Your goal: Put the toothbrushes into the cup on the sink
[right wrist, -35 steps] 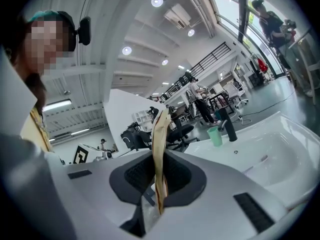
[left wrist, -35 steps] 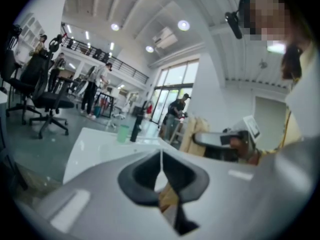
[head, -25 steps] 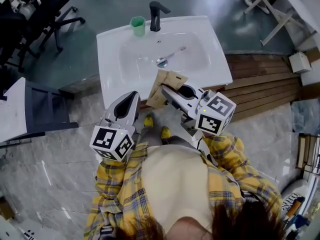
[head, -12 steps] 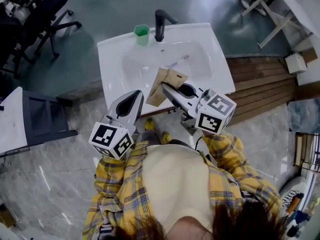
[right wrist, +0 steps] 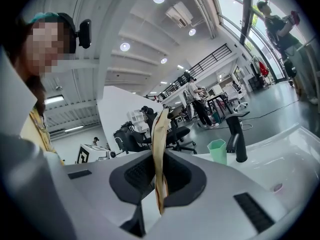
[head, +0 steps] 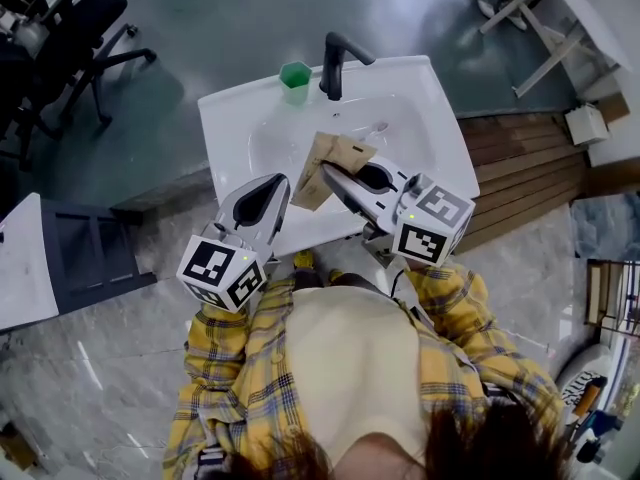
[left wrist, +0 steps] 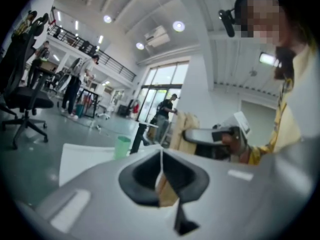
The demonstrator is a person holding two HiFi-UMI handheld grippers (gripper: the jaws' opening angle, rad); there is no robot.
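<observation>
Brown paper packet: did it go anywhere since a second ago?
Yes. Both grippers carried the brown paper packet forward over the sink basin, toward the faucet; it now hides most of the toothbrush. Nothing was grabbed or dropped: the right gripper and left gripper still pinch the packet. The green cup has not moved.

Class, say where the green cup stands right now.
In the head view the cup stands on the sink's back rim, just left of the black tap, beyond the brown packet.
</observation>
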